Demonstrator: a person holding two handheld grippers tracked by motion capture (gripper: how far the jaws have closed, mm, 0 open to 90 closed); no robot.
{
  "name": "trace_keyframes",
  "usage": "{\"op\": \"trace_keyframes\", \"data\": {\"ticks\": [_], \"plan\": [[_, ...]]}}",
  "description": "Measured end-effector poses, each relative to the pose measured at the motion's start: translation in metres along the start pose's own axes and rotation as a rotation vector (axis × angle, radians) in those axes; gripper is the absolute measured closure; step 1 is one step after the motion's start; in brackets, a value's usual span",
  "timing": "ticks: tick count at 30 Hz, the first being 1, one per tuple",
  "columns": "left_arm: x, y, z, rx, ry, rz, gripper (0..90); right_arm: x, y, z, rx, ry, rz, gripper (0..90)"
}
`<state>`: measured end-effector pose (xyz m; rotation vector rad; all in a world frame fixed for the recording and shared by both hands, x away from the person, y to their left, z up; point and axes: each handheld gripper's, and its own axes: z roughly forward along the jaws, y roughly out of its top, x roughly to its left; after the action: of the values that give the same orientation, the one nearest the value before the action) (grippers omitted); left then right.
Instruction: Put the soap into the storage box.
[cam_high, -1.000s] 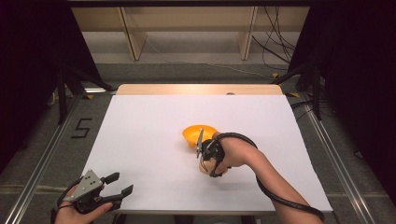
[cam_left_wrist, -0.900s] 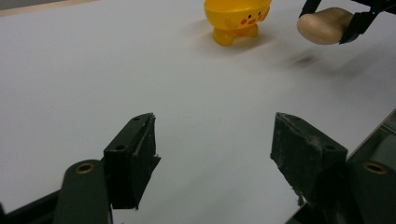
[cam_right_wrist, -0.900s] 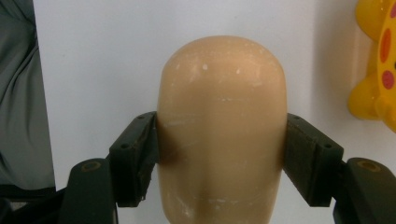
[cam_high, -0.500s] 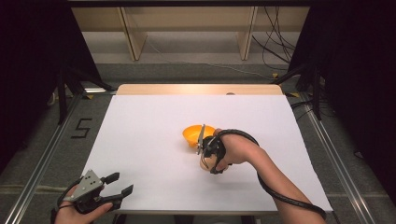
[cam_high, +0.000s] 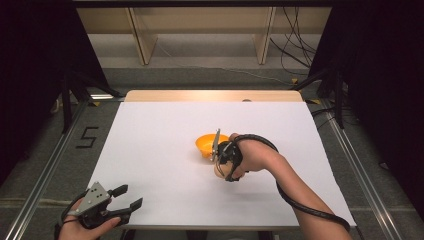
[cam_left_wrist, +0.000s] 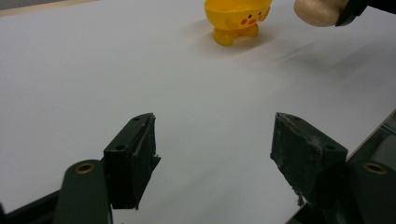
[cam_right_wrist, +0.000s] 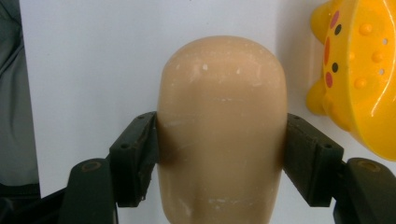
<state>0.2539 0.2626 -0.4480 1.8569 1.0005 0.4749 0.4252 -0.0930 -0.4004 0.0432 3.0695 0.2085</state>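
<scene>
A tan, smooth, round-ended piece (cam_right_wrist: 222, 107) sits between the jaws of my right gripper (cam_right_wrist: 222, 149), and both pads press on its sides. From above, that gripper (cam_high: 222, 167) points down at the white table with the tan piece (cam_high: 218, 171) under it. Just left of it stands a yellow bowl (cam_high: 205, 144) with a painted face and small feet (cam_right_wrist: 359, 70). My left gripper (cam_high: 131, 196) rests near the table's front left edge, jaws wide apart with nothing between them (cam_left_wrist: 215, 140). Its view looks across the sheet to the yellow bowl (cam_left_wrist: 236, 16) and the tan piece (cam_left_wrist: 315, 11).
A white sheet (cam_high: 150, 140) covers the table, with a wooden strip (cam_high: 210, 96) along the far edge. Wooden shelf legs (cam_high: 140, 40) stand beyond it. Metal rails (cam_high: 47, 165) run along the floor on both sides. A black cable (cam_high: 300, 205) trails from the right gripper along the forearm.
</scene>
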Motion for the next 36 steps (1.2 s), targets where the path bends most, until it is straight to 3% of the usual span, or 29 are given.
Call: {"op": "trace_keyframes", "data": {"ticks": [3, 4, 5, 9, 10, 12, 13, 14, 17, 19, 20, 25, 26, 36], "plan": [[0.000, 0.000, 0.000, 0.000, 0.000, 0.000, 30.7, -0.003, 0.000, 0.000, -0.002, 0.000, -0.013, 33.8], [0.000, 0.000, 0.000, 0.000, 0.000, 0.000, 30.6, -0.003, 0.000, 0.000, -0.005, -0.002, 0.014, 33.8], [0.000, 0.000, 0.000, 0.001, 0.001, -0.003, 30.6, -0.005, 0.001, 0.001, -0.016, -0.004, -0.026, 33.9], [0.000, 0.000, 0.000, 0.000, 0.000, 0.000, 30.6, -0.005, -0.001, -0.001, 0.004, -0.007, 0.032, 33.8], [0.000, 0.000, 0.000, 0.000, 0.000, -0.001, 30.6, -0.009, -0.001, 0.000, -0.015, -0.010, -0.020, 33.9], [0.000, -0.001, 0.001, -0.006, -0.008, -0.018, 30.6, -0.009, -0.002, -0.001, -0.011, -0.008, 0.018, 33.8], [0.000, 0.000, 0.001, -0.005, -0.009, -0.003, 30.6, -0.009, -0.002, -0.002, -0.007, -0.013, 0.026, 33.8], [0.000, 0.000, 0.001, -0.005, -0.012, -0.004, 30.6, -0.011, -0.003, -0.001, -0.017, -0.018, 0.002, 33.9], [0.000, 0.000, 0.001, -0.006, -0.011, -0.004, 30.6, -0.012, -0.002, -0.002, -0.011, -0.022, -0.004, 33.8], [0.000, 0.000, 0.001, -0.005, -0.010, -0.004, 30.6, -0.011, -0.002, -0.003, 0.002, -0.028, 0.036, 33.8], [-0.001, -0.001, 0.001, -0.005, -0.006, -0.022, 30.6, -0.013, -0.001, -0.004, -0.003, -0.034, 0.027, 33.8], [-0.001, -0.001, 0.001, -0.005, -0.007, -0.022, 30.6, -0.015, 0.001, -0.006, -0.011, -0.038, 0.022, 33.8], [-0.001, -0.001, 0.001, -0.006, -0.007, -0.023, 30.6, -0.018, 0.002, -0.006, -0.018, -0.036, -0.018, 33.9], [0.000, -0.001, 0.001, -0.001, -0.006, -0.017, 30.6, -0.022, 0.006, -0.009, -0.037, -0.061, -0.009, 33.8]]}}
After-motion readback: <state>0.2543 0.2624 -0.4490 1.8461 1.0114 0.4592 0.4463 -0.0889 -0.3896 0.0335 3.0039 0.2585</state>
